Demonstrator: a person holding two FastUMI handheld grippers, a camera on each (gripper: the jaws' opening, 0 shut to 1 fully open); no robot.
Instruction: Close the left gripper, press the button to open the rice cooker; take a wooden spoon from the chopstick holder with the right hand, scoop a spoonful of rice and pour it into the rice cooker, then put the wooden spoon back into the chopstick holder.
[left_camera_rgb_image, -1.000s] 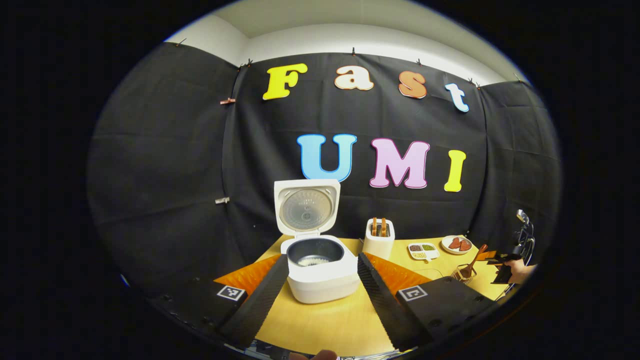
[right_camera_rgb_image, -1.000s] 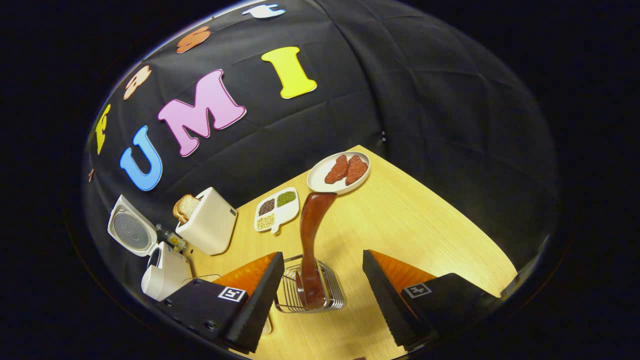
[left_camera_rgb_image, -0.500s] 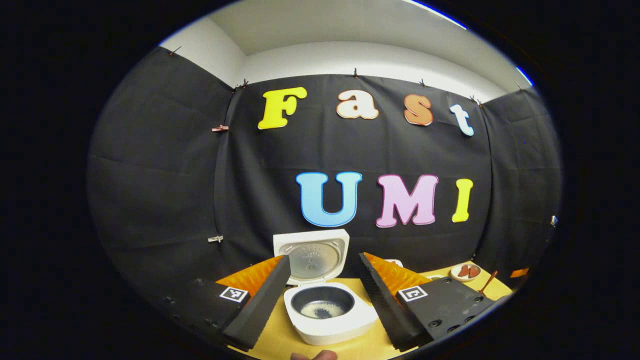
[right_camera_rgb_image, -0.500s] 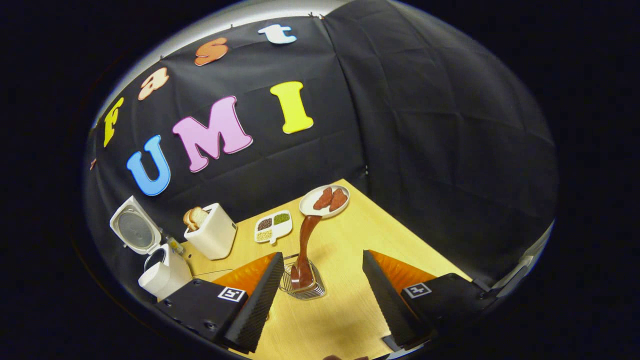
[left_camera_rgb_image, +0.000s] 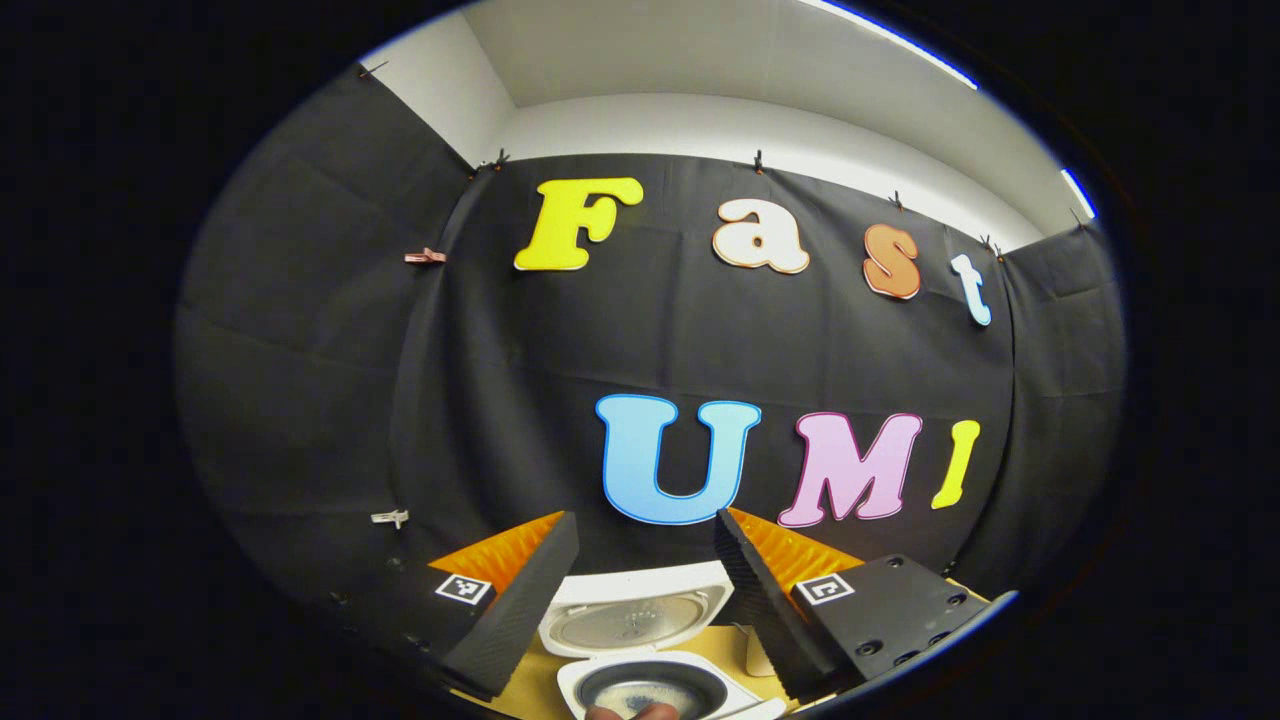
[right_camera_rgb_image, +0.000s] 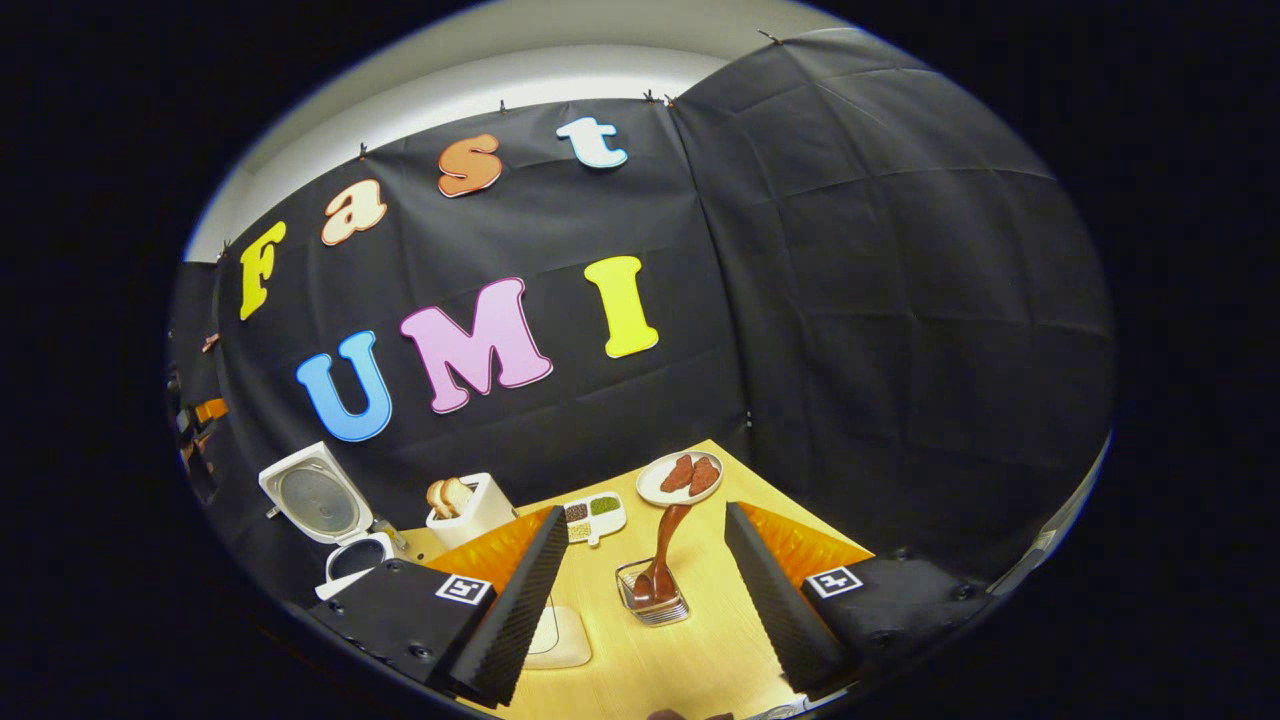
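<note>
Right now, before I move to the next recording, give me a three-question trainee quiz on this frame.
1. True or false: the rice cooker has its lid up.
2. Where is the wooden spoon? A) in the right claw B) standing in the chopstick holder C) lying on the table
3. Fill in: both the left claw and the right claw are ____, holding nothing.

Key: 1 true, the lid stands upright behind the pot. 2 B, the spoon leans in the wire holder between the right claw's fingers, untouched. 3 open.
</note>
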